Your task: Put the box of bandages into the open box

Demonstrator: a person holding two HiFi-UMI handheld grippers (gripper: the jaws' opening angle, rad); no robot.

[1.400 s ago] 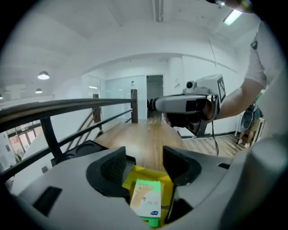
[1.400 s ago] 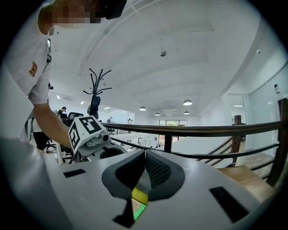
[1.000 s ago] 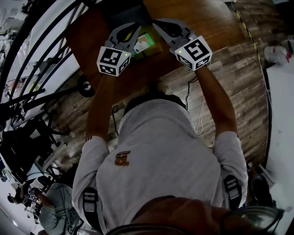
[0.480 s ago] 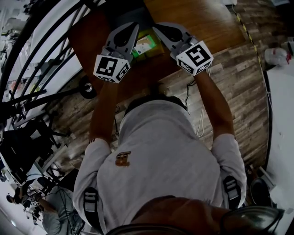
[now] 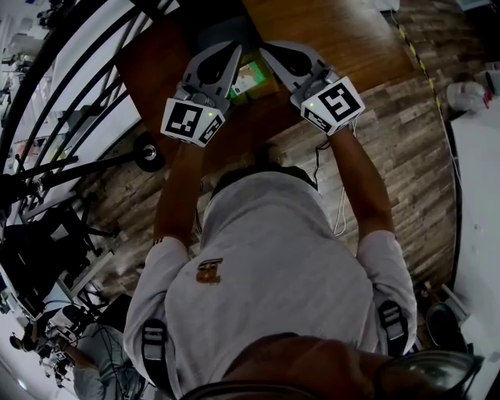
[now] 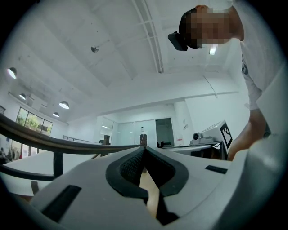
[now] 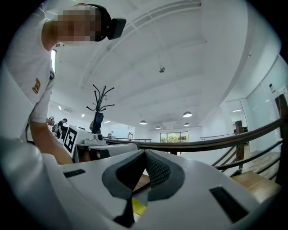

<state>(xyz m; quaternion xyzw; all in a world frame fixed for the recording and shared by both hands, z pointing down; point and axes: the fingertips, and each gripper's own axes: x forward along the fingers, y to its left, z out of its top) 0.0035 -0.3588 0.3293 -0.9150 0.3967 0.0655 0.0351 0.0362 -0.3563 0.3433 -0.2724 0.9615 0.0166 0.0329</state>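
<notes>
In the head view the box of bandages (image 5: 250, 78), green and white, lies on the brown table (image 5: 344, 31) in the gap between my two grippers. The left gripper (image 5: 236, 47) points away from me just left of it, lifted off the table. In the left gripper view its dark pads (image 6: 135, 166) meet with nothing between them. The right gripper (image 5: 262, 45) is just right of the box, and in the right gripper view its jaws (image 7: 145, 152) are shut and empty too. Behind the tips sits a dark boxlike shape (image 5: 211, 22), mostly hidden.
A black curved railing (image 5: 70, 86) runs along the table's left side, and the same rail crosses both gripper views (image 7: 234, 137). A stand's round black base (image 5: 148, 152) sits on the plank floor to the left. A white cable (image 5: 344, 195) trails on the floor by my right arm.
Both grippers have risen off the table and tipped upward, the left one more. The box of bandages has stayed on the table between them.
</notes>
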